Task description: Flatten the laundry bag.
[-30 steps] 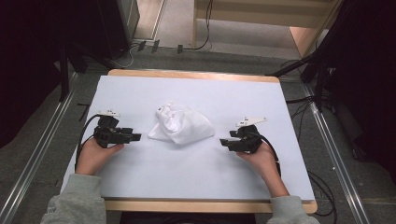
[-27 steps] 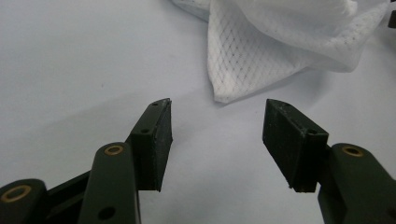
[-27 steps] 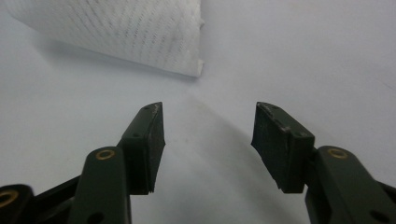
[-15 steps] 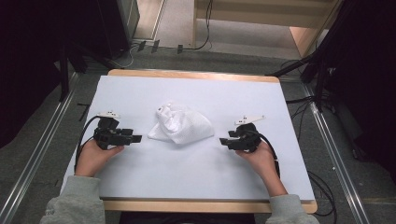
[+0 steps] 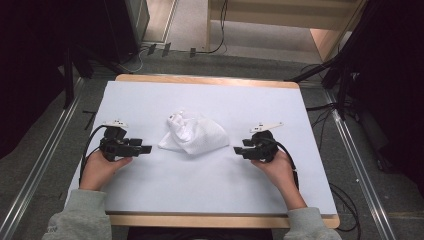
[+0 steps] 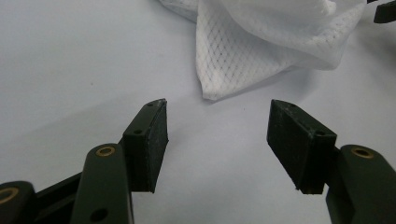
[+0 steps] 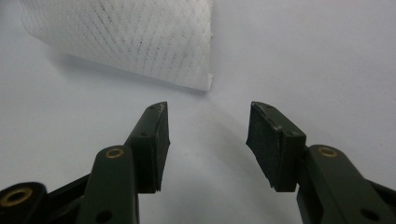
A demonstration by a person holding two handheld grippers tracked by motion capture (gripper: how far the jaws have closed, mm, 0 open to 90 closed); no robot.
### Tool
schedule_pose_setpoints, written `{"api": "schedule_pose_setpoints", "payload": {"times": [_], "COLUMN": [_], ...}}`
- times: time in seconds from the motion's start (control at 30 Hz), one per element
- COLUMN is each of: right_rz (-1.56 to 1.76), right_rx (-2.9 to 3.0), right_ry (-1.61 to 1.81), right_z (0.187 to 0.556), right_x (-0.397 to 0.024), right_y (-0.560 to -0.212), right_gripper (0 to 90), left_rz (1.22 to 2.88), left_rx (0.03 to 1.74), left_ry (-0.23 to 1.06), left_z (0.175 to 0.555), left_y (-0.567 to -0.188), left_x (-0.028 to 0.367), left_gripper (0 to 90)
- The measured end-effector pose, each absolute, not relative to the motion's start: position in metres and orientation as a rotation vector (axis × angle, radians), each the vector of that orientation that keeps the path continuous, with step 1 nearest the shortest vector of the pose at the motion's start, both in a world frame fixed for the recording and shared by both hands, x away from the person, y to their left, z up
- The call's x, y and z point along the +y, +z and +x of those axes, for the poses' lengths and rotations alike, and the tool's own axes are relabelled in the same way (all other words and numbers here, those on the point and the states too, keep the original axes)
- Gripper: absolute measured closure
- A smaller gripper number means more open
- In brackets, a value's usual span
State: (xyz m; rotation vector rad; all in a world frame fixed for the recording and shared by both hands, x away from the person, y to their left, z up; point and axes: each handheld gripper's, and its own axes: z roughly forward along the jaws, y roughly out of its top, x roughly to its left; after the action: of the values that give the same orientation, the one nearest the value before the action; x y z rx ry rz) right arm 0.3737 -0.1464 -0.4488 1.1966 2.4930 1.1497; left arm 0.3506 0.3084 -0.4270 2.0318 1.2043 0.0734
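A crumpled white mesh cloth [image 5: 192, 134] lay near the middle of the white table surface [image 5: 210, 195], between the two grippers and touching neither. The left gripper [image 5: 146, 149] rested low over the table just beside the cloth's left corner, pointing toward it. In the left gripper view its jaws stood spread wide with nothing between the pads [image 6: 154, 140], having just been opening; the cloth's [image 6: 261, 46] nearest corner lay a little ahead of them. The right gripper [image 5: 237, 150] faced the cloth's right edge, a little farther off. Its jaws had just been closing yet stood apart, with bare table between them and the cloth [image 7: 126, 37] lying ahead.
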Motion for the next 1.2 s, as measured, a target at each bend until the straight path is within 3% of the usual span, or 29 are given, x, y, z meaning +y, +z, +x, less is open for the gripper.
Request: {"api": "schedule_pose_setpoints", "payload": {"times": [0.4, 1.2], "right_rz": [1.178, 1.066], "right_rx": [2.477, 2.523], "right_ry": [1.184, 1.198], "right_z": [0.376, 0.422], "right_x": [-0.138, -0.071], "right_y": [-0.44, -0.399], "right_gripper": [49.6, 46.0], "left_rz": [2.012, 1.964], "left_rx": [1.198, 1.244], "left_ry": [0.066, 0.095], "left_z": [0.344, 0.324], "left_y": [-0.425, -0.424], "left_x": [0.309, 0.324], "left_gripper": [39.2, 39.5]}}
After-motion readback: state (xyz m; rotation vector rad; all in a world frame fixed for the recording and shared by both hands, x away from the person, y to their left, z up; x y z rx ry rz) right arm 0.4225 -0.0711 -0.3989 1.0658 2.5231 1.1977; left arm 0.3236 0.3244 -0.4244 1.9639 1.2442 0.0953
